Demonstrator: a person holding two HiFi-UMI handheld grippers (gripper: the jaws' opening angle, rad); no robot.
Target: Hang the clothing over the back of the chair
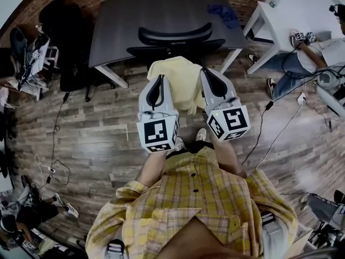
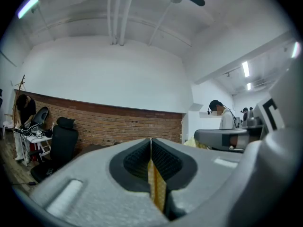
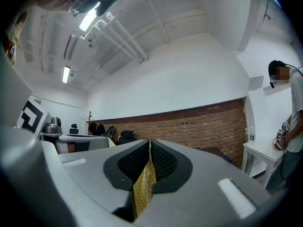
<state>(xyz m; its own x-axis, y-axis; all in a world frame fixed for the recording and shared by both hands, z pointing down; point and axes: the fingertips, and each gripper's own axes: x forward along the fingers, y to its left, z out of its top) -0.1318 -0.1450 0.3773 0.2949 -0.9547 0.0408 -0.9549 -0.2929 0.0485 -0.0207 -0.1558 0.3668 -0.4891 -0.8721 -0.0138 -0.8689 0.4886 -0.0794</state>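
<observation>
A pale yellow garment (image 1: 180,82) hangs between my two grippers, held up in front of the person. My left gripper (image 1: 159,80) is shut on its left edge, and a strip of yellow cloth (image 2: 156,186) shows pinched between its jaws. My right gripper (image 1: 213,74) is shut on the right edge, with yellow cloth (image 3: 144,188) between its jaws. A black office chair (image 1: 175,39) stands just beyond the garment, its back (image 1: 175,34) facing me and tucked at a dark desk (image 1: 161,15). Both gripper views point up toward the walls and ceiling.
A second black chair (image 1: 67,42) stands at the left by cluttered gear (image 1: 32,55). A white table (image 1: 302,9) is at the right with a seated person (image 1: 302,58) beside it. Cables (image 1: 280,123) run over the wooden floor. A blue cloth (image 1: 222,12) lies on the desk.
</observation>
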